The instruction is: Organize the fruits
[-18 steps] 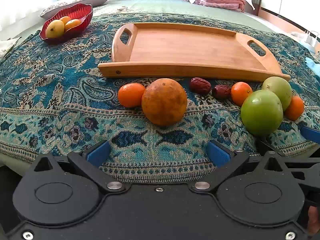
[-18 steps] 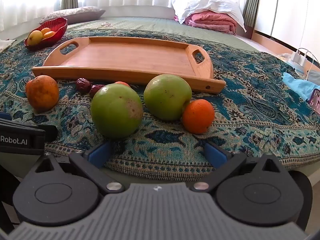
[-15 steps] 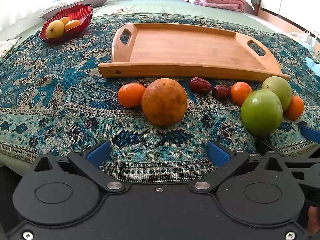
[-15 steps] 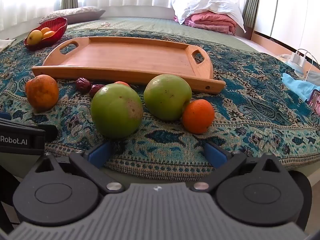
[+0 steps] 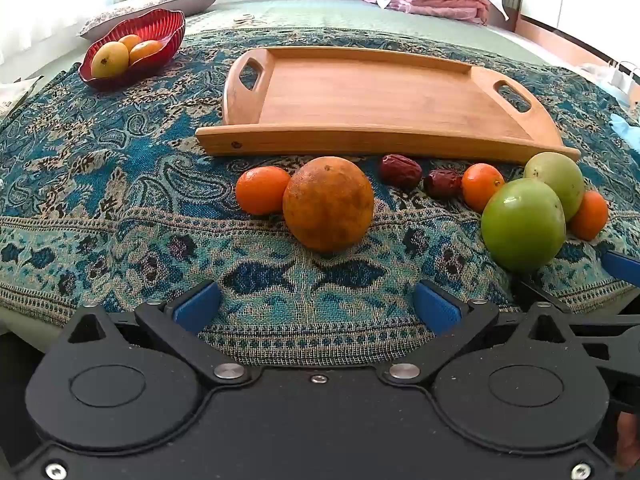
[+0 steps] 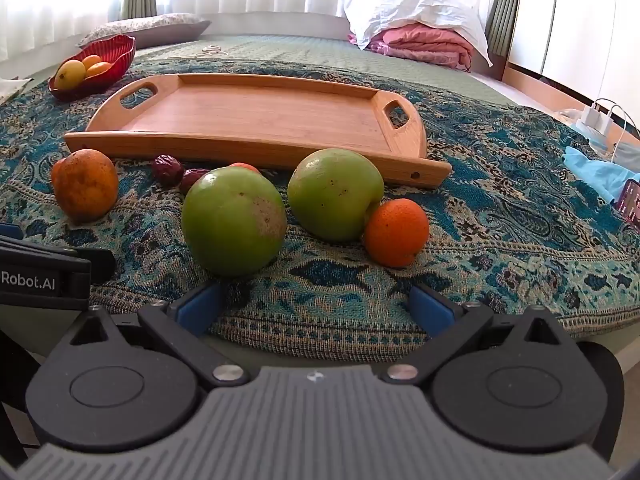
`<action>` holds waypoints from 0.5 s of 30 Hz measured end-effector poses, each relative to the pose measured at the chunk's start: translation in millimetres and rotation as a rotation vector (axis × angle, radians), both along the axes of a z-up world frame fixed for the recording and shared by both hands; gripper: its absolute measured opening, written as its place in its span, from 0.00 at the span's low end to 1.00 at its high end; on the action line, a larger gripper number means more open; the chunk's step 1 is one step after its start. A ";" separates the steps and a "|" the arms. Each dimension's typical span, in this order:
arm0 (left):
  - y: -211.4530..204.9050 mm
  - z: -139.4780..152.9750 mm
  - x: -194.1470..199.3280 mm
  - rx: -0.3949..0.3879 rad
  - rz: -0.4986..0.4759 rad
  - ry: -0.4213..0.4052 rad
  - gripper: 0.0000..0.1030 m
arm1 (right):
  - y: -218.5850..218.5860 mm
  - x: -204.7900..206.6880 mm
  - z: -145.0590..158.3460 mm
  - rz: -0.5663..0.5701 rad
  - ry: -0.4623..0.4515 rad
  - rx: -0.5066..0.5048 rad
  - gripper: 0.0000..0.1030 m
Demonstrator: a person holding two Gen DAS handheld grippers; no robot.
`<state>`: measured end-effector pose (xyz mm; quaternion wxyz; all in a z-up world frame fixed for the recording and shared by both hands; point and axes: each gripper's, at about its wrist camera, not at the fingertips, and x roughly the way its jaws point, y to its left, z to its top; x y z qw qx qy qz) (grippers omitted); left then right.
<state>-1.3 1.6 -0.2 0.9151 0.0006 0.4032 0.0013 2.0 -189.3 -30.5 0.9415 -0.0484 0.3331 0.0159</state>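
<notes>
Both grippers, left [image 5: 316,308] and right [image 6: 316,306], hover at the near cloth edge with jaws spread wide and holding nothing; the fruits lie in a row across mid-frame just in front of the empty tray [image 6: 256,120]. Risk: the round green apple [image 6: 234,222], lower centre of the right view, would likely roll on the soft cloth [image 6: 500,200] if one finger strikes it first. The second apple [image 6: 334,194] touches a tangerine [image 6: 396,232], so a wide closing could nudge both; the big orange [image 5: 328,204] likewise touches its neighbour.
</notes>
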 end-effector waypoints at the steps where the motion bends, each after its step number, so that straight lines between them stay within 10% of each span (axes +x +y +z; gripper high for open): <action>1: 0.3 -0.1 0.0 0.000 0.000 0.000 1.00 | 0.4 -0.1 0.0 0.000 0.000 0.000 1.00; 15: -0.5 0.4 0.0 -0.001 -0.001 -0.004 1.00 | 0.4 -0.2 -0.1 0.003 -0.002 0.000 1.00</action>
